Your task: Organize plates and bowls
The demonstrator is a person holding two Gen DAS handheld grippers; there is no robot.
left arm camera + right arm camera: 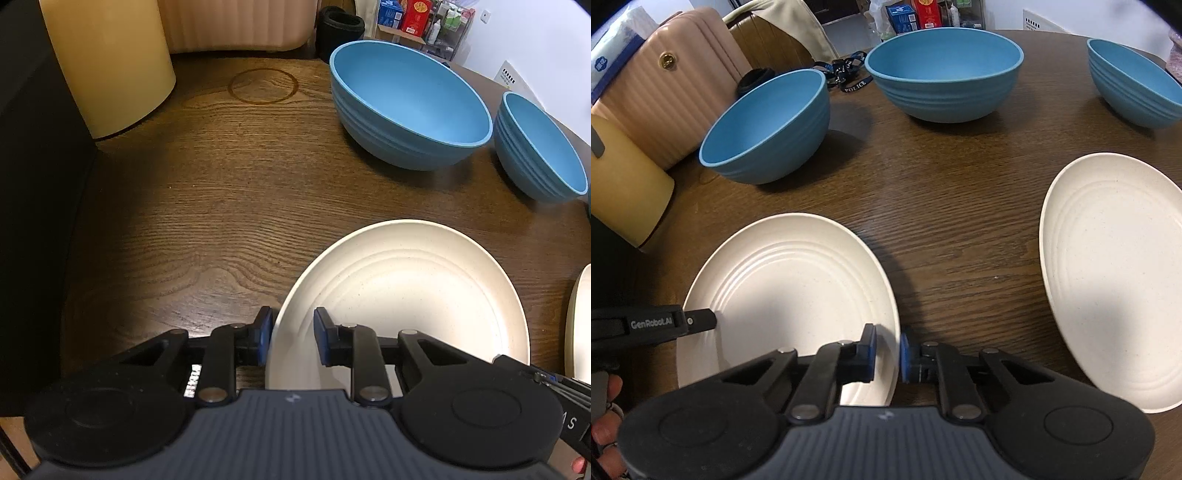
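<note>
Both grippers straddle the rim of the same cream plate point(790, 295), which lies flat on the wood table point(960, 221). Left gripper point(291, 339) brackets the plate's left edge, right gripper point(888, 354) its right edge; jaws apart w/ rim between the pads, not yet pinched as far as I can tell. Second cream plate point(1115, 277) lies right of this plate, so the right gripper is nearer. Three blue bowls point(768, 125) stand beyond the plate.
</note>
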